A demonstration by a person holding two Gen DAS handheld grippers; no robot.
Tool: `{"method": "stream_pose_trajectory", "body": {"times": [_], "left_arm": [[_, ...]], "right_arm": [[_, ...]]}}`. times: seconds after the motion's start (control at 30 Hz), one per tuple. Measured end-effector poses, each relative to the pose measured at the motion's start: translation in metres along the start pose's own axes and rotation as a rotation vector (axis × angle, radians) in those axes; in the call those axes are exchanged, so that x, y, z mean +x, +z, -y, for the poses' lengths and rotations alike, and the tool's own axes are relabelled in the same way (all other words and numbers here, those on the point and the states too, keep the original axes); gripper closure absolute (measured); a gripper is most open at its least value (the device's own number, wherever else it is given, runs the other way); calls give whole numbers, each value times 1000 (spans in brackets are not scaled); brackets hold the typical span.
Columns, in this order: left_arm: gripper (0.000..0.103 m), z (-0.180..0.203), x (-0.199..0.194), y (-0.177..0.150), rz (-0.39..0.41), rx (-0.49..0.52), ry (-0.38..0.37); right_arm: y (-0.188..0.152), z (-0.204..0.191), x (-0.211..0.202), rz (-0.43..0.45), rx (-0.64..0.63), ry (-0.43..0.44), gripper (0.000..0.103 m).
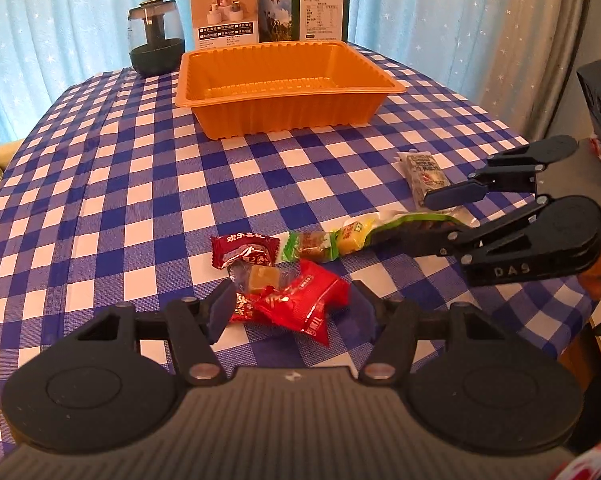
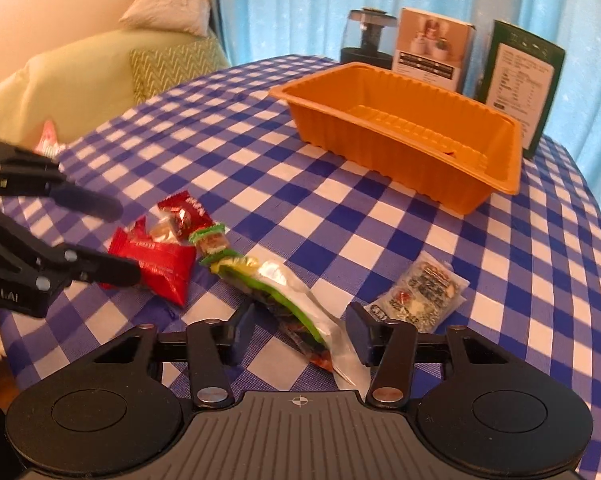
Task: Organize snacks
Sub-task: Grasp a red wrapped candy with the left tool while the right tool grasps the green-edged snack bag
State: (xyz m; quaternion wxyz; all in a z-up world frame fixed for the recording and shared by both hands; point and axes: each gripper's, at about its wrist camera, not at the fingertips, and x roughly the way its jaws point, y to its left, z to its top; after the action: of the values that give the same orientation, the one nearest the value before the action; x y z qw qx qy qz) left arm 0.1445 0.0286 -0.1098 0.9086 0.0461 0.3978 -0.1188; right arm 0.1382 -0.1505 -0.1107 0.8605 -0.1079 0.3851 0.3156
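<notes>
In the left wrist view, on the blue checked tablecloth (image 1: 140,200): left gripper (image 1: 292,312) released, jaws straddling a red snack packet (image 1: 304,300) without pressing it, a half-unwrapped toffee (image 1: 262,278) and a dark red candy wrapper (image 1: 244,250) crowded against it. Risk of pinching two wrappers together, or of nudging the pile aside when closing. Orange plastic tray (image 1: 284,116) well apart at the far side, seemingly empty. In the right wrist view: right gripper (image 2: 300,336) also unclenched, pads either side of a long green-and-clear packet (image 2: 296,300), not clamped. Slippery film, likely to slide out or hang from one end. Small printed sachet (image 2: 420,292) just beside the right-hand pad, easily caught. Both grippers near each other over one cluster, so a possible knock.
</notes>
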Motion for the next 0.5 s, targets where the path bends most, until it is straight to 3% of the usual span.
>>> {"method": "stream_pose_trajectory", "body": {"times": [0.13,0.23,0.5], "left_arm": [[44,-1,2,-1,0,16,17],[44,-1,2,-1,3,15,18],[44,3,2,-1,14,48,4]], "right_arm": [[-5,-7,7,-45,-54,-38,61],[-6,-3,4,-54,-18,-30,71],[-6,27,-8,-91,320,123,74]]}}
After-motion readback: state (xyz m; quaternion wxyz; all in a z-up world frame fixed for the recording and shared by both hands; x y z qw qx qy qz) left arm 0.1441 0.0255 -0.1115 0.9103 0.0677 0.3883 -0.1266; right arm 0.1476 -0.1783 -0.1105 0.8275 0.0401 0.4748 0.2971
